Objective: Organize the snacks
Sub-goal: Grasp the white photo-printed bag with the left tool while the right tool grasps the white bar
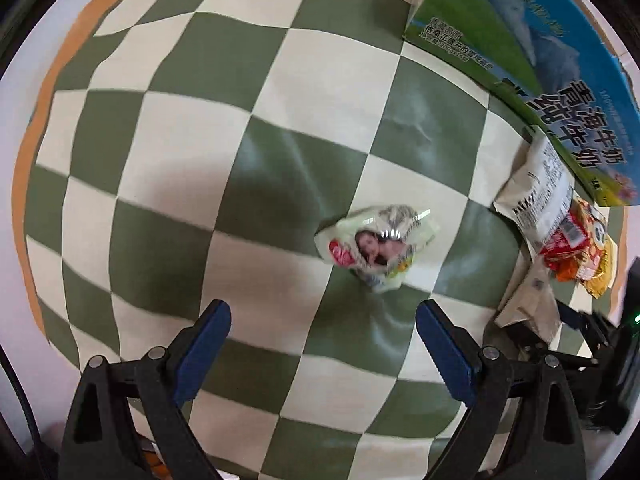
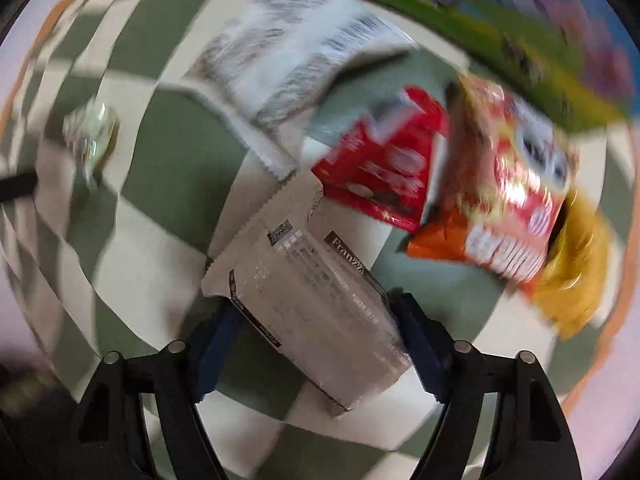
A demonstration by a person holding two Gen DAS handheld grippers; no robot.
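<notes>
My left gripper (image 1: pixel 323 316) is open and empty above the checkered cloth, just short of a small pale-green snack packet (image 1: pixel 378 246) with a woman's picture on it. My right gripper (image 2: pixel 316 316) is shut on a beige Franzzi snack pack (image 2: pixel 308 296) held between its blue pads. Beyond it lie a white snack bag (image 2: pixel 296 60), a red packet (image 2: pixel 384 160), an orange-red bag (image 2: pixel 508 184) and a yellow bag (image 2: pixel 576 280). The same pile shows at the right of the left wrist view (image 1: pixel 560 216). The right wrist view is motion-blurred.
A large green and blue milk carton box (image 1: pixel 532 40) stands at the back right, right behind the snack pile. The green and cream checkered cloth (image 1: pixel 200 160) covers the table; its orange edge (image 1: pixel 36 136) runs along the left.
</notes>
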